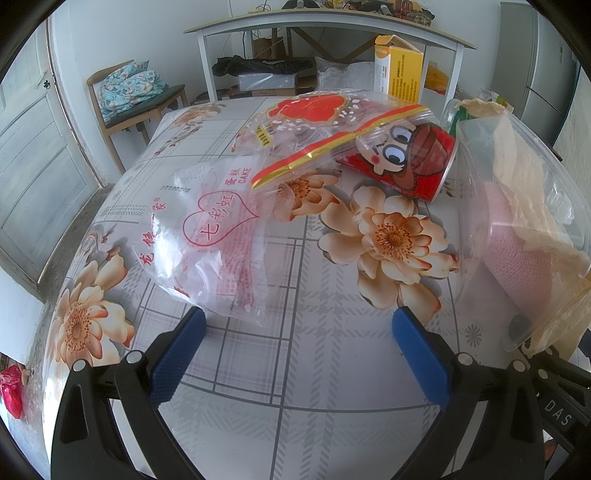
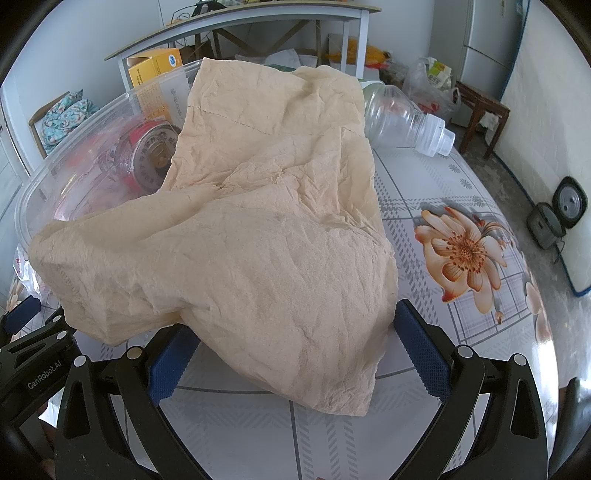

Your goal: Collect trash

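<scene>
In the left wrist view my left gripper (image 1: pixel 297 325) is open over the flowered table (image 1: pixel 314 369), just short of a clear cake bag (image 1: pixel 218 236). Behind it lie a red-and-gold wrapper (image 1: pixel 321 122) and a red cartoon can (image 1: pixel 410 158) on its side. A clear plastic tub (image 1: pixel 517 206) at right holds a beige tissue (image 1: pixel 532 195). In the right wrist view my right gripper (image 2: pixel 291 328) is open with the big beige tissue (image 2: pixel 258 240) lying between its fingers, draped over the tub's rim (image 2: pixel 85 122). A clear bottle (image 2: pixel 406 122) lies behind.
A yellow box (image 1: pixel 399 70) stands at the table's far edge. A white desk (image 1: pixel 332 26) and a chair with a floral cushion (image 1: pixel 129 88) stand behind. A wooden stool (image 2: pixel 480 110) with bags and a black appliance (image 2: pixel 557 214) are on the floor at right.
</scene>
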The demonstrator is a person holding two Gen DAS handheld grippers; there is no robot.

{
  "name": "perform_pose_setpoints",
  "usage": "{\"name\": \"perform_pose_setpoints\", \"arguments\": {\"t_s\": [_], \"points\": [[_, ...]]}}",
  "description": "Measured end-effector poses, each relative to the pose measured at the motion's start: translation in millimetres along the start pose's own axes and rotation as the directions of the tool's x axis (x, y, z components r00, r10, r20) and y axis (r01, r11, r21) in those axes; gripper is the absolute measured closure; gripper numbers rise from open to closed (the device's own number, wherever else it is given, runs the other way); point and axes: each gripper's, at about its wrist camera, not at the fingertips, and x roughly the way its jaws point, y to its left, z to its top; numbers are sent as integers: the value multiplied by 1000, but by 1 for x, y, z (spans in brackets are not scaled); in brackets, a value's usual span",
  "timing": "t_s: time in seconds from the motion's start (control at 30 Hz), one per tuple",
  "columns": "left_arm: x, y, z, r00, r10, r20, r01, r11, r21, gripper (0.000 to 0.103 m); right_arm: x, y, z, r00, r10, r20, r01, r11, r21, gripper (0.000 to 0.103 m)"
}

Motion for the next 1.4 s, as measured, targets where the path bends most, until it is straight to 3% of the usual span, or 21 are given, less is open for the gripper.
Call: {"name": "perform_pose_setpoints", "arguments": {"t_s": [0.87,1.4], "points": [[-1,0,-2,1000,-22,-5,22,999,28,4,-1,0,-1,1000,0,-2,0,1000,-2,7],[-7,-4,-9,999,-52,-3,52,996,66,4,-23,-25,-42,1000,28,3,-28,999,-40,7]]}}
